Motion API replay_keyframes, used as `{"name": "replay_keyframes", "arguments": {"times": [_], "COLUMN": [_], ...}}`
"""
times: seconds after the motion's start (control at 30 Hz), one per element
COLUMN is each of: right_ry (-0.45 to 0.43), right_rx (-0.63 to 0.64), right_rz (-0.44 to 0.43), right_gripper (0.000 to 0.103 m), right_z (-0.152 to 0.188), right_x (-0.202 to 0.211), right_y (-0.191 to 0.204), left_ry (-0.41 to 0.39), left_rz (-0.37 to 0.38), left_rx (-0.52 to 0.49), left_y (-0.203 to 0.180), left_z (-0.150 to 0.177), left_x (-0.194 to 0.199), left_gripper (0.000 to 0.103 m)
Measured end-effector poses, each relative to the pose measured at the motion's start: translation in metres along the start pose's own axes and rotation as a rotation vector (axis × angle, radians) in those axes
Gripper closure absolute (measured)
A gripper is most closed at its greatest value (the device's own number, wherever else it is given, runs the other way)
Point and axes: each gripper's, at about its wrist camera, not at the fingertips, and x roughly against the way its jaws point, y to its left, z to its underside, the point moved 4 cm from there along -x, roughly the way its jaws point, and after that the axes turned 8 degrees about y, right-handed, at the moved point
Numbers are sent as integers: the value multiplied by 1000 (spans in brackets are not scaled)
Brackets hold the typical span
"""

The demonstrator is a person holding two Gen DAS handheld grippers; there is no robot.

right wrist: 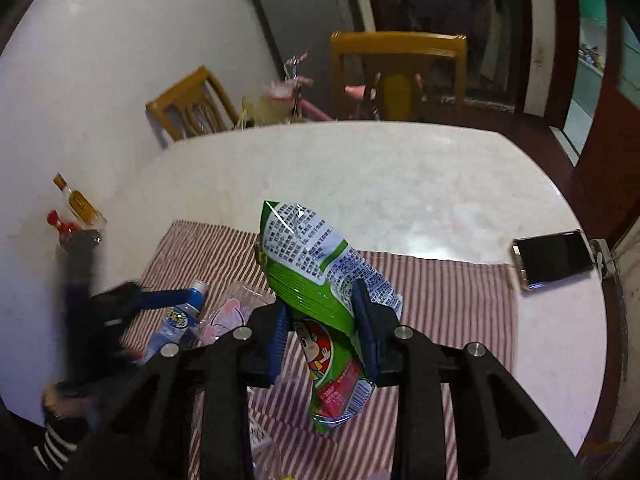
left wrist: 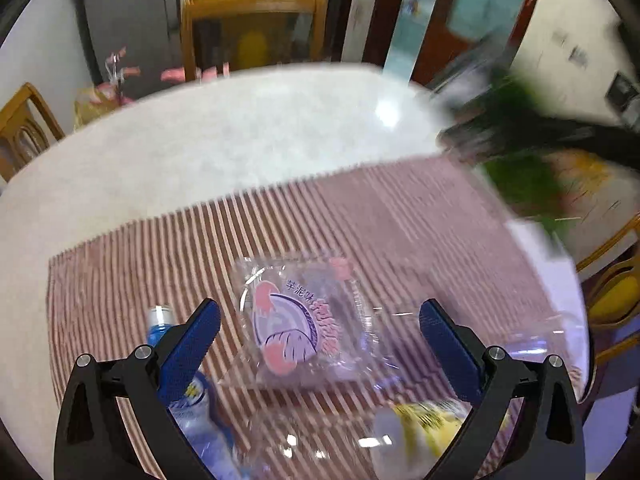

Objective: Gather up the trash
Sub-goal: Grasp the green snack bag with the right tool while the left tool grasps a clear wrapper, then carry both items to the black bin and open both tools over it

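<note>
A: One piece of trash is in hand: the green snack bag [right wrist: 320, 276] is clamped between the fingers of the right gripper [right wrist: 324, 320], lifted above the striped placemat [right wrist: 448, 304].

B: And plenty is left, it would seem. A clear pastry wrapper [left wrist: 300, 320] is seen lying flat on the placemat, with a small water bottle [left wrist: 160, 320] just beside it and a yellow wrapper [left wrist: 432, 420] near the bottom edge.

A: The left gripper [left wrist: 320, 328] is held wide apart over the pastry wrapper, nothing gripped; contact cannot be told.

B: No bin is shown in either view.
</note>
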Motion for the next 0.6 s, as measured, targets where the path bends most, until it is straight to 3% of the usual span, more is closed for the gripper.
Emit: {"name": "replay_keyframes", "arguments": {"times": [0.2,0.27,0.33,0.4,0.6], "right_ry": [-50,-63,-69,-73,-76], "right_rx": [-14,-28,-41,-54,-71], "right_rz": [-11,-19,-21,-27,-32], "right_gripper": [71,71,71,71,71], "right_z": [-9,-7,-5,-3,2], "right_x": [20,23,24,25,22], "right_y": [3,0,-4,-7,-12], "left_ry": [132,140,128,122,30], "left_rz": [-77,-41,1,-47,-15], "left_rx": [31,27,47,38,83], "left_y": [9,5,2,3,9], "left_z": [2,4,2,1,3], "left_x": [-49,-55,-55,-53,-25], "left_gripper": [7,15,37,59,67]}}
